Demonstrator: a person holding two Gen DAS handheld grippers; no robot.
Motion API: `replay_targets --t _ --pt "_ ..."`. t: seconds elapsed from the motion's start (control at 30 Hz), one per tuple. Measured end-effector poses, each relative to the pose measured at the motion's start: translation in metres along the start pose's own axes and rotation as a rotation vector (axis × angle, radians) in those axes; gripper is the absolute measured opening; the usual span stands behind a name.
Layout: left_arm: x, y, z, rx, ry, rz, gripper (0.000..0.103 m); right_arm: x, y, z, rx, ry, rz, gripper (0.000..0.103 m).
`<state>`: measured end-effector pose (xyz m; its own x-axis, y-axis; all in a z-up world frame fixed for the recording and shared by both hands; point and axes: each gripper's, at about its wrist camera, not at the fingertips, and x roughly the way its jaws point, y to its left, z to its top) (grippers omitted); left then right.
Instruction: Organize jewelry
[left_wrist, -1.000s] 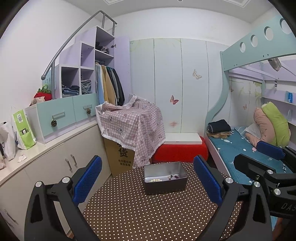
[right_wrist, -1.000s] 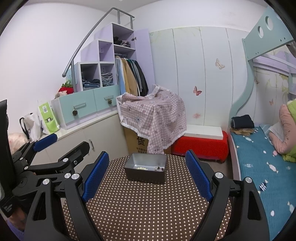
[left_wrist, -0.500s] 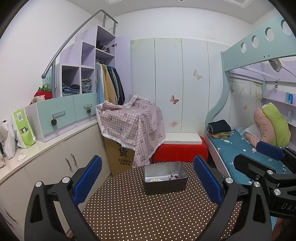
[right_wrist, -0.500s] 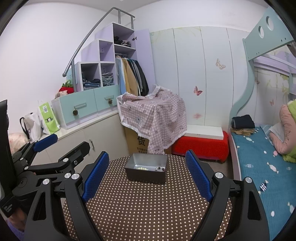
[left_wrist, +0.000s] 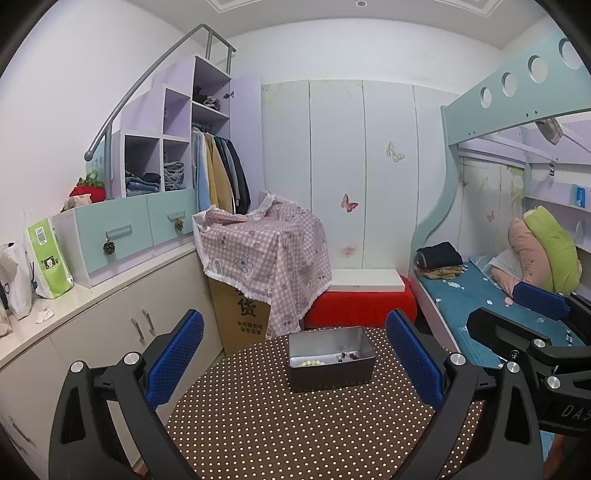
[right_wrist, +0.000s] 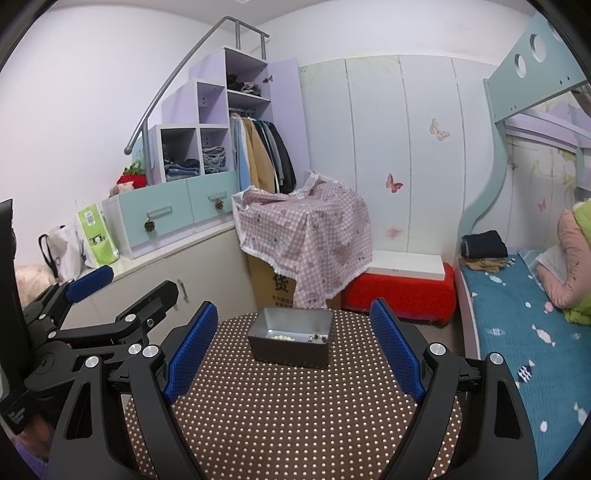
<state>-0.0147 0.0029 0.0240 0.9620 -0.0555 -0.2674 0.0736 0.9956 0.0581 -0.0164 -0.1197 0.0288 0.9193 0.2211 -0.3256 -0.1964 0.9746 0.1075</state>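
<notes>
We see the jewelry (left_wrist: 327, 361), pale beads plus darker pieces, lying inside the grey tin (left_wrist: 330, 369) at the far side of the dotted worktop (left_wrist: 295, 424). Our left gripper (left_wrist: 293, 363) and right gripper (right_wrist: 293, 349) hover short of it, jaws spread, gripping nothing.

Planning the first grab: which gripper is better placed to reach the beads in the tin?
Probably the right gripper, narrowly: both are open and empty, but the tin sits centred between its fingers, while the left gripper sees it slightly right of centre.
</notes>
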Motion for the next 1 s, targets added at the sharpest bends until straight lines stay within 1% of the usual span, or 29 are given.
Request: replay_targets --t 0.2,0.37,1.0 --pt "-0.0031 -0.0008 -0.0002 0.01 -0.026 0.005 0.096 -0.0008 0.0005 -0.0025 -0.001 -0.003 -0.003 0.082" --pt "-0.0009 0.0 -0.0011 -0.004 -0.006 -0.015 0.096 -0.0004 0.0019 -0.0031 -0.002 -0.001 -0.001 0.082" --pt "-0.0009 0.0024 -0.0004 -0.004 -0.007 -0.011 0.096 -0.0024 0.0017 -0.0062 0.004 -0.003 -0.001 0.082"
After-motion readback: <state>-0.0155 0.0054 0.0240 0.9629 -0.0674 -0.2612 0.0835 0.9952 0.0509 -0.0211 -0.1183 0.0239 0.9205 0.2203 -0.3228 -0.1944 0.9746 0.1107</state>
